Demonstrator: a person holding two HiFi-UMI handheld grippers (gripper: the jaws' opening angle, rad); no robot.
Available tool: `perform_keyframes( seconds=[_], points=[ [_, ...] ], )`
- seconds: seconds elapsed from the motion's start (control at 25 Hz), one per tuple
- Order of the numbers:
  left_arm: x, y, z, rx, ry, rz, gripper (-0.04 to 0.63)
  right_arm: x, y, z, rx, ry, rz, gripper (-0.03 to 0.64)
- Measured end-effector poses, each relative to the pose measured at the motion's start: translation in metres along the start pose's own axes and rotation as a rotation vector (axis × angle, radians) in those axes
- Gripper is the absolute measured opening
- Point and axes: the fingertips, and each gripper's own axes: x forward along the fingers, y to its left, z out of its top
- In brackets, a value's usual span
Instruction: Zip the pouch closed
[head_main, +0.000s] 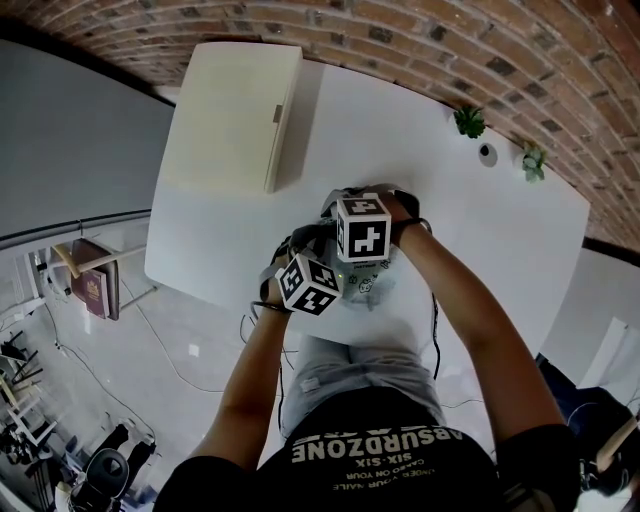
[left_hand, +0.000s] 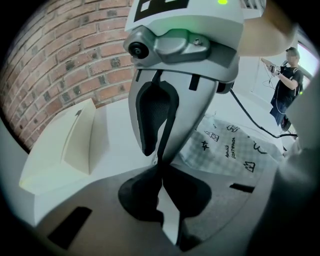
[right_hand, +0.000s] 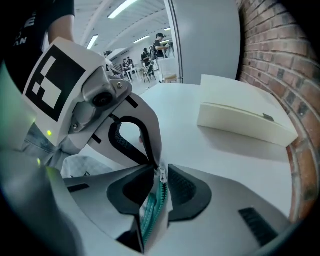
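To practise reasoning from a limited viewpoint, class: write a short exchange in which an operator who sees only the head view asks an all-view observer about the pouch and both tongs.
Operator: I can't see the zipper. Where is it?
Observer: It is teal and runs between the right tongs, whose jaws stand apart.
Operator: And the slider?
Observer: It sits at their tips, with a gap on either side.
Operator: What about the left tongs?
Observer: They are shut on the edge of the pouch, right next to the slider.
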Motion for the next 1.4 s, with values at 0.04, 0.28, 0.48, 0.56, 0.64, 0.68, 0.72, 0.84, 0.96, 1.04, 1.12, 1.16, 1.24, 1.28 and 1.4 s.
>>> perform_keyframes(
  seconds=[0.04,0.28,0.48,0.56,0.64,0.68,0.72,0.84,0.96,1.04,1.12,1.16,1.24,1.28,1.4],
  points=[
    [0.000,0.000,0.000,0.002,-0.001,0.002,0.012,0.001,0.000,-0.001,-0.002,0.012,0.014,0.083],
    [0.000,0.000,0.000,-0.022,-0.009,-0.009,0.012,-0.002,-0.008,0.004,0.063,0.016,0.084,0.074],
    [0.000,0.002,-0.001,-0.033,0.027,-0.054,0.012,0.000,-0.011,0.004,0.101,0.011,0.101,0.040],
    [0.000,0.002,-0.001,-0.046,0.024,-0.062,0.012,0.001,-0.010,0.004,0.094,0.017,0.106,0.040],
    [0.000,0.003,-0.001,-0.061,0.019,-0.067,0.012,0.001,-0.015,0.005,0.103,0.012,0.093,0.052],
    [0.001,0.003,-0.001,-0.067,0.017,-0.067,0.012,-0.001,-0.019,0.005,0.128,0.000,0.078,0.054],
    [0.001,0.003,-0.001,-0.071,0.016,-0.067,0.012,-0.002,-0.025,0.003,0.166,-0.018,0.058,0.050],
    [0.001,0.003,-0.001,-0.078,0.015,-0.065,0.012,-0.007,-0.035,-0.007,0.285,-0.067,0.012,0.040],
    [0.001,0.003,-0.001,-0.086,0.022,-0.068,0.012,-0.010,-0.034,-0.013,0.350,-0.087,0.006,0.035],
    [0.001,0.003,-0.001,-0.089,0.028,-0.073,0.012,-0.010,-0.033,-0.015,0.366,-0.090,0.006,0.029],
    [0.001,0.003,-0.001,-0.089,0.032,-0.077,0.012,-0.010,-0.031,-0.016,0.371,-0.095,0.010,0.023],
    [0.001,0.003,-0.001,-0.089,0.035,-0.079,0.012,-0.010,-0.030,-0.016,0.367,-0.090,0.014,0.023],
    [0.002,0.003,-0.001,-0.085,0.043,-0.084,0.012,-0.009,-0.028,-0.019,0.349,-0.065,0.025,0.025],
    [0.002,0.003,-0.001,-0.077,0.049,-0.085,0.012,-0.010,-0.027,-0.021,0.337,-0.049,0.028,0.025],
    [0.001,0.005,-0.001,-0.035,0.072,-0.076,0.012,-0.013,-0.024,-0.024,0.302,-0.026,0.033,0.036]
  ],
)
